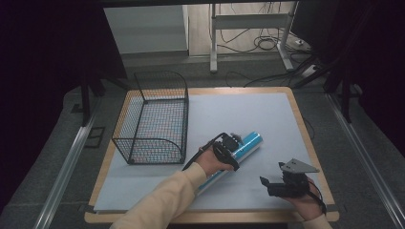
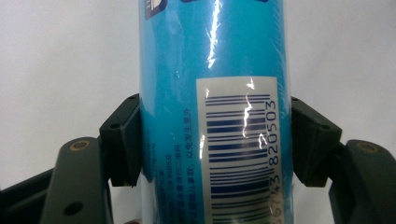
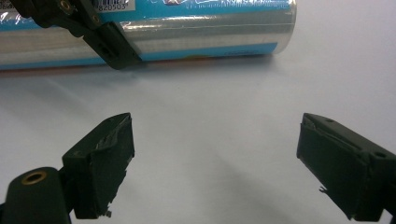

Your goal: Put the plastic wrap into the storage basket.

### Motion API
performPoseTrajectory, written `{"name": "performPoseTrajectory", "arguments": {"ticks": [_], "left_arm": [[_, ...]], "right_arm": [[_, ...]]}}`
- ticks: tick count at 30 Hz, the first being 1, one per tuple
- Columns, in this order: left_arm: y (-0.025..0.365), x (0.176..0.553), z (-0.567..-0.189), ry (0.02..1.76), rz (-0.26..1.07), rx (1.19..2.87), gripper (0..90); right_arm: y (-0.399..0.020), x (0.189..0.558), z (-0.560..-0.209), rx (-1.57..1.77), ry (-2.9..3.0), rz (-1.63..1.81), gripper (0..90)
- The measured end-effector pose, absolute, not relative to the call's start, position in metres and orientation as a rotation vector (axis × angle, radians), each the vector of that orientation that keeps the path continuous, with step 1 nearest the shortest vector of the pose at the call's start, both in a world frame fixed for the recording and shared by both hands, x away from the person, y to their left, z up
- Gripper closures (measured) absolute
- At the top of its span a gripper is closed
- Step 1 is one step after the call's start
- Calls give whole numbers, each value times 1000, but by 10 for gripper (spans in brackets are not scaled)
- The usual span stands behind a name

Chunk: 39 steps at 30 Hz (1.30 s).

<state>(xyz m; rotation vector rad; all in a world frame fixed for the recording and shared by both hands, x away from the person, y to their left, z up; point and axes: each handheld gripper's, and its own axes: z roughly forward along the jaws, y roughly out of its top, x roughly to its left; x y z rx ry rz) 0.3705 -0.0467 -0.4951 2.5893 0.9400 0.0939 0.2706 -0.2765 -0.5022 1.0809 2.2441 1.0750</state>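
A glossy blue, film-wrapped tube (image 1: 237, 152) is lying on the pale mat (image 1: 248, 114) at the wire basket's (image 1: 155, 119) four o'clock, the left gripper (image 1: 229, 151) clamping its sides while the right gripper (image 1: 272, 185) is hovering wide open at five o'clock.

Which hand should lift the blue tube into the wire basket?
Left. The left tongs already straddle the blue tube, jaws at both sides, and sit nearer the wire basket. The right tongs are open over bare table.
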Motion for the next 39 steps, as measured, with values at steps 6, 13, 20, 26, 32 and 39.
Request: {"name": "performPoseTrajectory", "arguments": {"ticks": [6, 13, 20, 26, 32, 39], "left_arm": [[-46, 372, -492, 928, 62, 2613, 319], [-47, 365, -474, 871, 68, 2617, 320], [-45, 365, -457, 841, 74, 2615, 320], [-38, 368, -444, 857, 94, 2591, 320], [-31, 371, -436, 866, 104, 2575, 320], [-30, 374, -428, 869, 109, 2563, 320]], "right_arm": [[-277, 271, -502, 1086, 2238, 1077, 114], [-277, 270, -501, 1086, 2228, 1084, 116], [-277, 269, -500, 1076, 2223, 1084, 116], [-278, 270, -500, 1078, 2220, 1084, 116], [-278, 270, -499, 1077, 2217, 1087, 116], [-277, 270, -499, 1076, 2218, 1085, 116]]}}
